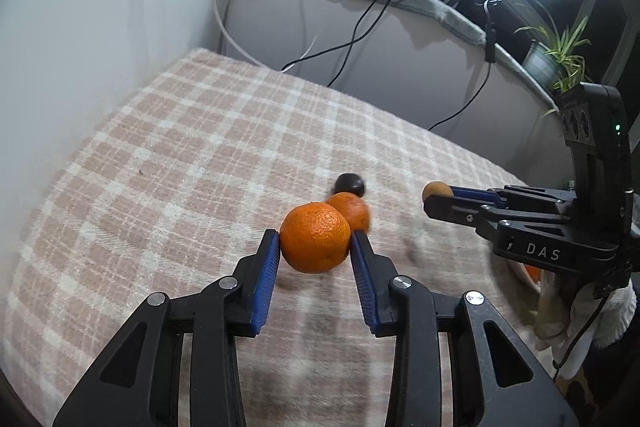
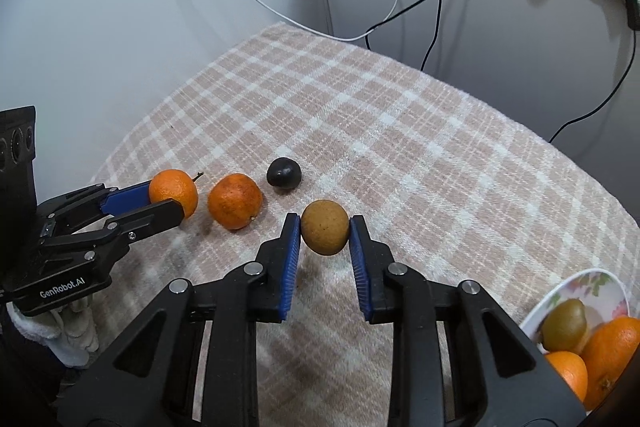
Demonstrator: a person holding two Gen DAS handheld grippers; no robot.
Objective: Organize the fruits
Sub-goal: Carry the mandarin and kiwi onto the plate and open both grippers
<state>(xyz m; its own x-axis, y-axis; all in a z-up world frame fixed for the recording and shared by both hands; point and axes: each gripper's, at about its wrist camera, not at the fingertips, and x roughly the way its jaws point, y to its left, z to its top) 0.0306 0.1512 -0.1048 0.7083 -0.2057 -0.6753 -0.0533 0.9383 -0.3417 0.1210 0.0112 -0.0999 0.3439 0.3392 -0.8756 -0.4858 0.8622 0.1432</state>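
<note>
Left gripper (image 1: 314, 247) pinches an orange (image 1: 315, 243), hiding part of a second orange (image 1: 352, 211) just beyond; dark fruit (image 1: 350, 184) farther on. Right gripper (image 2: 325, 233) clamps a brown fruit (image 2: 324, 232); bowl (image 2: 576, 287) to its right, cut off by the frame edge.

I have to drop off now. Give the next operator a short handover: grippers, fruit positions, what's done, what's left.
Left gripper: shut on an orange.
Right gripper: shut on a brown fruit.
On the checked cloth: a second orange and a dark fruit, loose.
Done: bowl at the right already holds oranges and a greenish fruit.
Left: probably bowl both held fruits, then the two loose ones.
</note>
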